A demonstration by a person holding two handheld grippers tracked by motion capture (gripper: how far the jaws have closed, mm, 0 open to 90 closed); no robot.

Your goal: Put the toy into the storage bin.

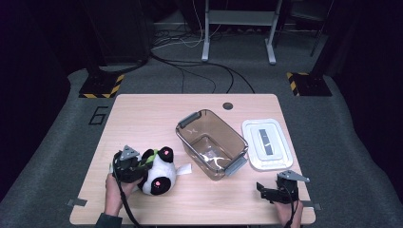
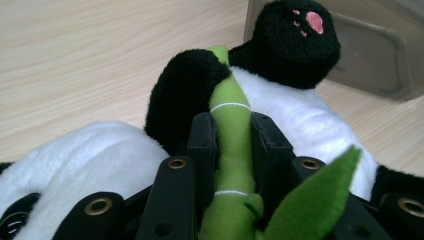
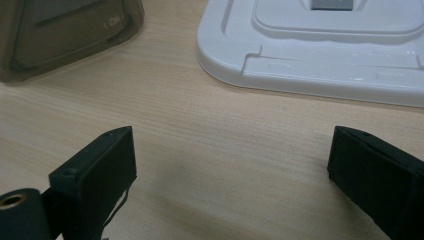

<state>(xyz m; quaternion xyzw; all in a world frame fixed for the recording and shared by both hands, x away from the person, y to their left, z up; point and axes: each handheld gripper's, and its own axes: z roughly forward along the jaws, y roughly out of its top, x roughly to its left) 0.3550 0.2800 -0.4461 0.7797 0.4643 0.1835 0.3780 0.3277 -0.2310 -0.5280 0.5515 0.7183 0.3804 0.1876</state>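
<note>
A large black numeral "6" (image 1: 97, 116) is marked on the grey floor carpet beside the table's far left corner; on the near wall of the bin a small moulded mark is seen in the right gripper view, too blurred to be read.

The left gripper (image 2: 232, 140) is clamped on the green bamboo stalk (image 2: 231, 150) of the panda toy (image 1: 159, 171) — the stalk is soft felt-like cloth, ringed by two white stitched bands, with a pointed green leaf (image 2: 310, 200) beside it. The toy is of plush pile, white on the body, black on the limbs, with pink pads on the paws. It lies on the near left part of the table (image 1: 142, 114), just beside the bin and apart from it, and a white tag (image 1: 184, 168) projects from it toward the bin.

The bin (image 1: 212, 142) is of smoky translucent plastic, rectangular with rounded corners and grey handles at both ends, and is set at the table's middle. The white lid (image 1: 266, 144), smooth and glossy with a dark insert at its centre, lies flat to the right of the bin.

The right gripper (image 3: 230, 170) is held with its jaws wide apart over bare pale wood-grain tabletop — nothing is gripped.
</note>
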